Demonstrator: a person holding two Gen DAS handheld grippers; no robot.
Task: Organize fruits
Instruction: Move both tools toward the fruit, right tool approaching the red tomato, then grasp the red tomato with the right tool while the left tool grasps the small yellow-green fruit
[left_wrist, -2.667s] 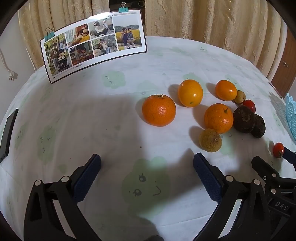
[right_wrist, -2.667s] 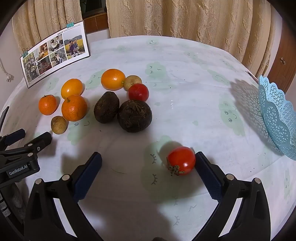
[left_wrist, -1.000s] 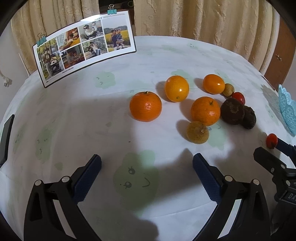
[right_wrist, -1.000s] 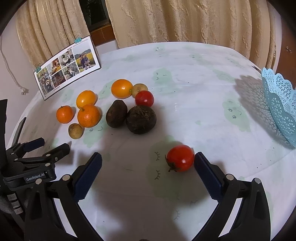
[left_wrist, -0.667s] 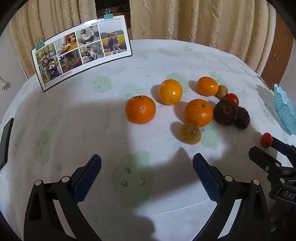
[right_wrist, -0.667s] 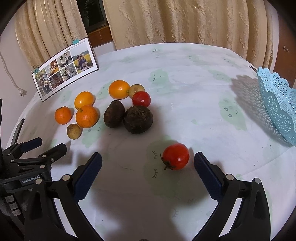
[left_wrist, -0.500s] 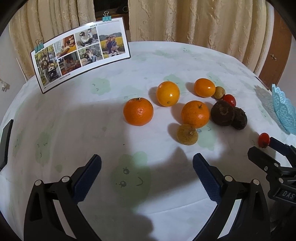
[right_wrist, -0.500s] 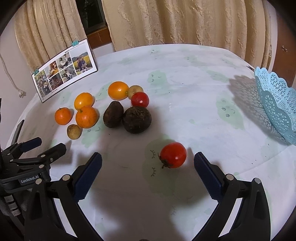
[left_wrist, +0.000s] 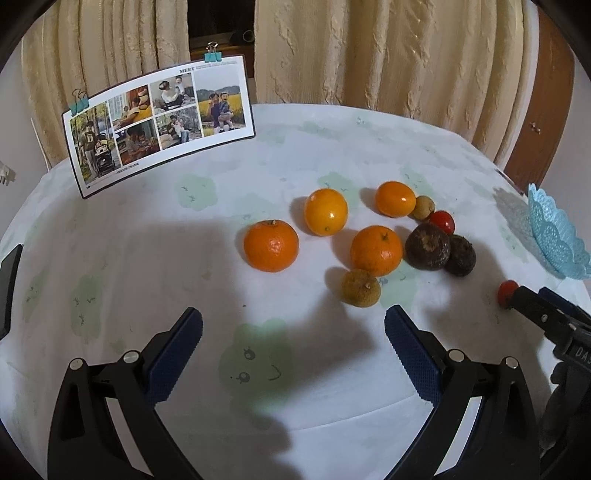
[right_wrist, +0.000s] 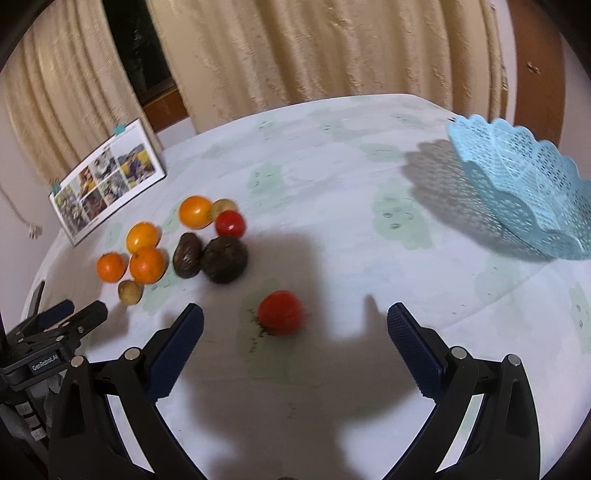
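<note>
Several fruits lie on the white tablecloth: oranges (left_wrist: 270, 245), a small brown-yellow fruit (left_wrist: 360, 288), two dark round fruits (left_wrist: 427, 246) and a small red tomato (left_wrist: 441, 221). A separate red tomato (right_wrist: 280, 312) lies apart from the pile, just ahead of my right gripper (right_wrist: 294, 334), which is open and empty. My left gripper (left_wrist: 293, 341) is open and empty, short of the small brown-yellow fruit. The light blue lace basket (right_wrist: 524, 184) stands at the right.
A photo card (left_wrist: 159, 118) held by clips stands at the back left. Curtains hang behind the round table. A dark flat object (left_wrist: 9, 284) lies at the left edge. The right gripper also shows in the left wrist view (left_wrist: 546, 314).
Both grippers have drawn back and risen a little, so the fruits look farther off. The right view has swung to the right; the separate tomato now sits left of centre between its fingers.
</note>
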